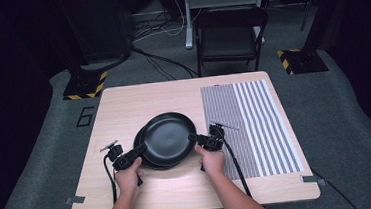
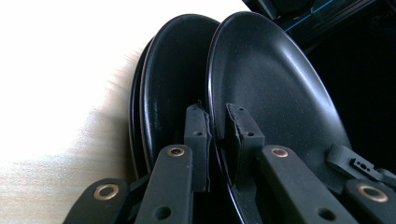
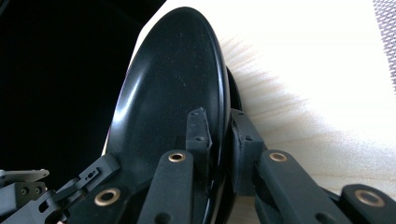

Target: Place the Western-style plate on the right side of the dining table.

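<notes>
Top plate [image 1: 167,137] pinched by left gripper [image 1: 136,152], right gripper [image 1: 196,138] (opposite rims)

You had one camera high above the table [image 1: 123,102]; both gripper cameras sat close, sharing the top black plate [image 2: 275,93].

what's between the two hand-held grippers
The top plate: the left hand-held gripper and right hand-held gripper clamp its opposite rims above the stack, as the high view shows.

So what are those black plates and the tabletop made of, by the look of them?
The top black plate looks like glossy glazed ceramic or melamine: smooth with soft highlights; I can't tell which. The table looks like pale wood or laminate, with visible grain.
</notes>
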The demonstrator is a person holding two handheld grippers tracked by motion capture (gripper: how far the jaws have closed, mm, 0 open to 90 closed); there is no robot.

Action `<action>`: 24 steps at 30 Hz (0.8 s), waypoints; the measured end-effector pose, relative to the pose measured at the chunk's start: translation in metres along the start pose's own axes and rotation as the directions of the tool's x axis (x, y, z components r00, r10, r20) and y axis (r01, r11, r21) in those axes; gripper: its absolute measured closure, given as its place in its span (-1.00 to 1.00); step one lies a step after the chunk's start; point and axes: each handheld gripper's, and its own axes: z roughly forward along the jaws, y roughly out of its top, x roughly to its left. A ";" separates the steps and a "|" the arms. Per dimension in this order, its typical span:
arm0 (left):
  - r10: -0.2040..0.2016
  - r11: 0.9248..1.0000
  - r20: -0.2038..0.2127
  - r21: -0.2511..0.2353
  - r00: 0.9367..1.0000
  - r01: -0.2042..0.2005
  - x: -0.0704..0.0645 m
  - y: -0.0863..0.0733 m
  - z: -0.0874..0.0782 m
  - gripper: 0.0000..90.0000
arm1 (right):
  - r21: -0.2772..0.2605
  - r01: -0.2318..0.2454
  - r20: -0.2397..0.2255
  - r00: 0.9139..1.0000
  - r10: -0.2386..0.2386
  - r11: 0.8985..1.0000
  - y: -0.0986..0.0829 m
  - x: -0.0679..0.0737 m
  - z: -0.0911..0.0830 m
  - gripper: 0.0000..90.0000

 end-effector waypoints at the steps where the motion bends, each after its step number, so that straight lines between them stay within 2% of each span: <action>1: -0.001 1.000 -0.001 0.000 1.000 0.001 0.000 0.000 0.000 0.78 | -0.001 -0.002 -0.003 1.000 0.002 1.000 0.000 -0.001 0.000 0.79; 3: -0.005 1.000 -0.004 0.001 1.000 0.005 -0.001 0.000 0.000 0.78 | 0.002 -0.012 -0.003 1.000 0.012 1.000 0.000 0.000 0.000 0.79; 6: 0.000 1.000 -0.001 -0.009 1.000 0.000 -0.002 0.000 -0.001 0.79 | 0.006 -0.001 -0.007 1.000 0.001 1.000 0.002 0.001 0.000 0.79; 10: 0.006 1.000 0.000 -0.022 1.000 -0.006 -0.004 0.001 -0.002 0.80 | 0.007 -0.023 -0.013 1.000 0.023 1.000 0.002 0.000 -0.001 0.80; 16: 0.023 0.999 0.000 -0.023 1.000 -0.023 -0.008 0.002 -0.005 0.79 | 0.012 -0.031 -0.013 0.999 0.031 0.999 0.003 0.002 -0.004 0.80; 20: 0.021 0.999 0.012 -0.035 1.000 -0.021 -0.011 0.006 -0.008 0.79 | 0.006 -0.019 -0.020 1.000 0.019 1.000 0.007 0.008 -0.007 0.80; 24: 0.039 0.998 0.018 -0.044 0.999 -0.038 -0.015 0.010 -0.012 0.79 | 0.003 0.000 -0.030 1.000 0.001 1.000 0.010 0.014 -0.010 0.80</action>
